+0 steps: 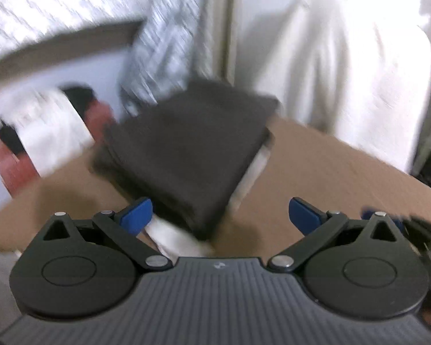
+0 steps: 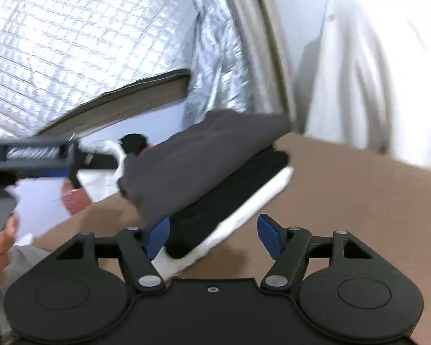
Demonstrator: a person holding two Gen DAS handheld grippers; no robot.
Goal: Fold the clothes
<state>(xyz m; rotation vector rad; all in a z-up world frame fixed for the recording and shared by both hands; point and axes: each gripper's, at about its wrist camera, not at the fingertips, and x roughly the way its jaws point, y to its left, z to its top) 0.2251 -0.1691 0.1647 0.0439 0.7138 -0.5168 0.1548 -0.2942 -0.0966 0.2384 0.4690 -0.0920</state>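
Both grippers, left (image 1: 220, 218) and right (image 2: 214, 235), were wide open, holding nothing. Only the right view showed black and white clothes (image 2: 230, 201) under the grey top (image 2: 192, 158). No writing was clear enough to read

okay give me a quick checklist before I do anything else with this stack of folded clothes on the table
1. Left gripper open and empty: ok, blue fingers spread wide, nothing between them.
2. Right gripper open and empty: ok, the stack's near corner lies between the spread fingers, ungripped.
3. Stack of folded clothes resting on the brown table: ok.
4. Layers aligned, grey garment over black garment over white garment: not ok, the grey one sits skewed, lower edges stick out.
5. Left wrist view sharp: not ok, motion blur.
6. White cloth off the table's far edge folded: cannot tell.
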